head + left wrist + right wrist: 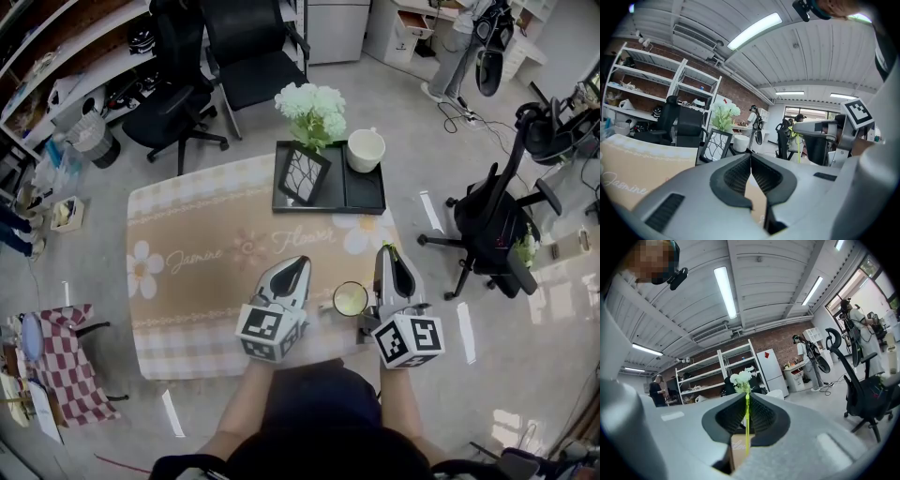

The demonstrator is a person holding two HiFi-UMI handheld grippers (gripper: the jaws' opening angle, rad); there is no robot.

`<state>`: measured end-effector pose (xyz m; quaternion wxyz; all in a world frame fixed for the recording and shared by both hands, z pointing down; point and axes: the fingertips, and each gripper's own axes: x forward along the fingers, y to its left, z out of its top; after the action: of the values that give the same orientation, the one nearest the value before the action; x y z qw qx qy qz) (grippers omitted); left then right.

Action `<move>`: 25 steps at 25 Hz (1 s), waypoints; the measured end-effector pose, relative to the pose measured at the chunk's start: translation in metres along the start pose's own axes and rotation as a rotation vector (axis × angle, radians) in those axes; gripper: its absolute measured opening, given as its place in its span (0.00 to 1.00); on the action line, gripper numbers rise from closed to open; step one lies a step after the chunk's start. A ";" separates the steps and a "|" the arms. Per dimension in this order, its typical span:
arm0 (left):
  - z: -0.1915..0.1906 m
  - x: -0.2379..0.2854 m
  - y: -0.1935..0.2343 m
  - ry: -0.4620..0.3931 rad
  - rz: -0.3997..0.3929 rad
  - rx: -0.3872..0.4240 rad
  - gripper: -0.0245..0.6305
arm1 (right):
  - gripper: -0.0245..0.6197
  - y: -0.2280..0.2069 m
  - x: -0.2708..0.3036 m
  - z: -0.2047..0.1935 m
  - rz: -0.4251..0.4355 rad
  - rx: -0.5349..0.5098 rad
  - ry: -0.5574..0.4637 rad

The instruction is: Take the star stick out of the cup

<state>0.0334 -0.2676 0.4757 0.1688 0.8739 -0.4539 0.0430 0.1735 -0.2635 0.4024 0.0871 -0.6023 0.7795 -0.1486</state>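
Cup (350, 299) on tablecloth (202, 211) lettered "Jasmine", "Flower"

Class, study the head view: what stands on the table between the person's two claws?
A small cup stands between the left claw and the right claw, level with their bodies; the head view shows it.

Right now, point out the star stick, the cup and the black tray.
star stick (746, 420): right gripper view, shaft between the jaws.
cup (350, 299): head view, middle of its opening.
black tray (362, 192): head view, bare right half.
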 end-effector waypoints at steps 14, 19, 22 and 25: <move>0.001 -0.002 -0.006 -0.007 -0.017 0.012 0.06 | 0.06 0.000 -0.017 0.025 -0.005 0.028 -0.089; 0.002 0.000 -0.010 -0.010 -0.027 0.012 0.06 | 0.06 0.000 -0.024 0.037 -0.007 0.039 -0.124; 0.002 0.000 -0.012 -0.006 -0.032 0.014 0.06 | 0.06 0.002 -0.028 0.046 0.002 0.035 -0.148; 0.001 0.001 -0.015 -0.004 -0.038 0.017 0.06 | 0.06 0.000 -0.033 0.052 -0.001 0.044 -0.171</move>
<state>0.0463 -0.2609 0.4716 0.1614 0.8838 -0.4371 0.0417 0.1982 -0.2386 0.3523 0.1664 -0.6110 0.7655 -0.1138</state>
